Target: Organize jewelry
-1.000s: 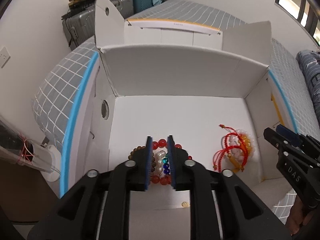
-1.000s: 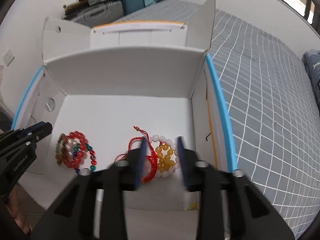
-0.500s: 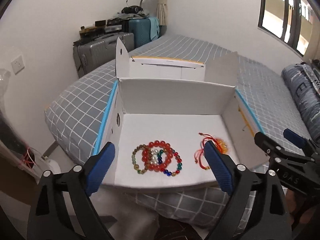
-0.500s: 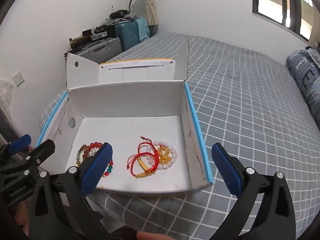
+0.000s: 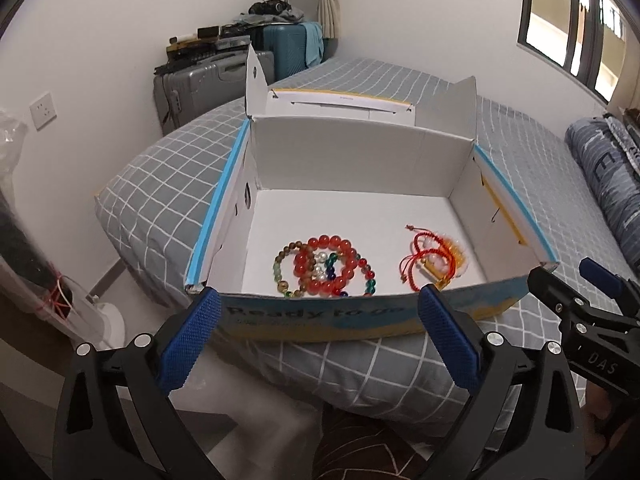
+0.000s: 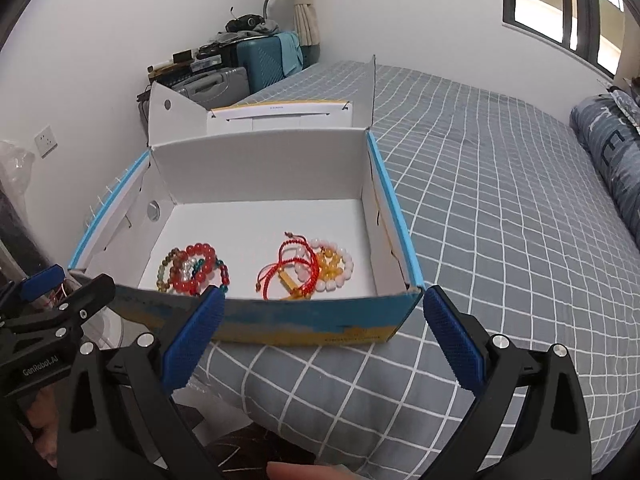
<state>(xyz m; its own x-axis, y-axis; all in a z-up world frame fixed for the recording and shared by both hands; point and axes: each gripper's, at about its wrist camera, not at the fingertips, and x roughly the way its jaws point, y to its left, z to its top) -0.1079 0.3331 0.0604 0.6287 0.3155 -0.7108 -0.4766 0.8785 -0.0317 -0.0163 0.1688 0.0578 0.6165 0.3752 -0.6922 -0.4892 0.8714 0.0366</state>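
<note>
An open white cardboard box (image 5: 360, 152) (image 6: 260, 164) with blue edges sits on the bed corner. On its floor at the left lies a pile of beaded bracelets (image 5: 324, 270) (image 6: 192, 268), red, green and pearl. At the right lie red cord bracelets with yellow and white beads (image 5: 434, 256) (image 6: 308, 266). My left gripper (image 5: 318, 296) is outside the box's near wall; its jaws are opening wide with nothing between them. My right gripper (image 6: 324, 294) stands open and empty, also in front of the near wall.
The grey checked bed (image 6: 500, 208) stretches to the right, with a rolled blue duvet (image 6: 612, 148) at its far side. Suitcases (image 5: 208, 80) stand by the back wall. A white stand base (image 5: 104, 320) is on the floor at the left.
Both grippers let go of the bracelets, opened wide and pulled back out of the box. The bracelets stay on the box floor.
</note>
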